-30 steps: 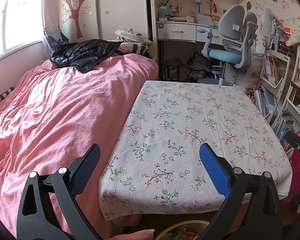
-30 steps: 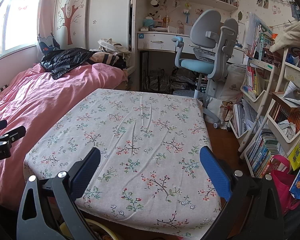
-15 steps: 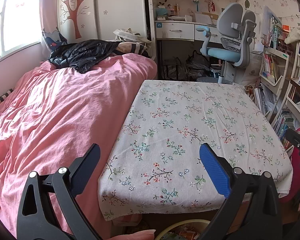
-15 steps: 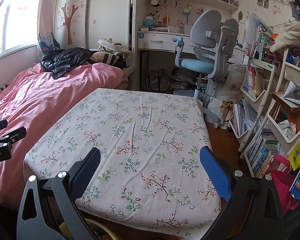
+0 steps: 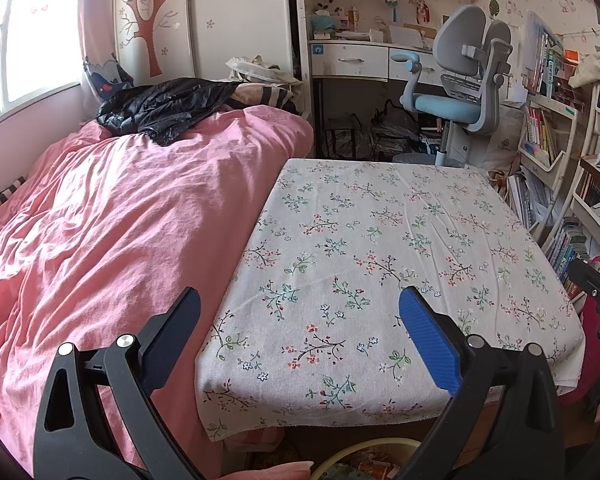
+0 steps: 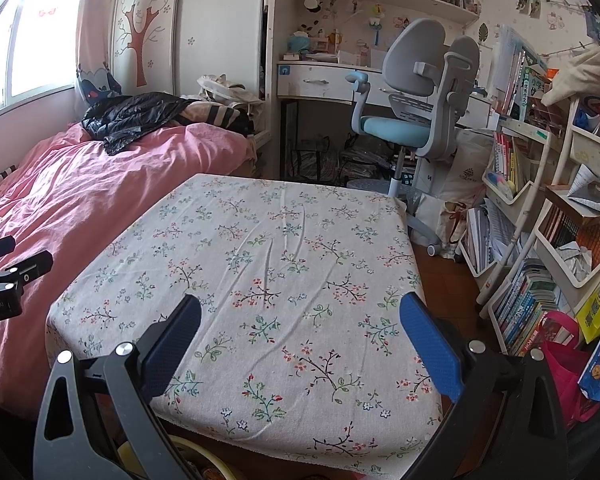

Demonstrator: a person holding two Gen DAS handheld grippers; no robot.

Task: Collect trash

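Note:
A low table under a white floral cloth point(image 5: 380, 248) point(image 6: 276, 264) fills the middle of both views, and nothing lies on it. My left gripper point(image 5: 300, 332) hangs open over its near left corner, holding nothing. My right gripper point(image 6: 300, 336) is open above the near edge, also with nothing in it. Below the table's front edge, a yellow-rimmed bin point(image 5: 364, 462) point(image 6: 196, 460) shows colourful scraps inside. The right gripper's black body point(image 5: 596, 292) pokes in at the right of the left wrist view; the left one point(image 6: 8, 280) shows at the left of the right wrist view.
A bed with a pink duvet point(image 5: 112, 232) runs along the table's left side, a black jacket point(image 5: 164, 108) at its head. Beyond stand a desk point(image 6: 320, 80) and grey-blue chair point(image 6: 416, 92). Bookshelves point(image 6: 540, 220) and a pink bag point(image 6: 560, 352) crowd the right.
The left wrist view has shifted slightly, so the room sits a little lower and nearer in frame. The right gripper has barely moved. Both jaws stay as wide as before.

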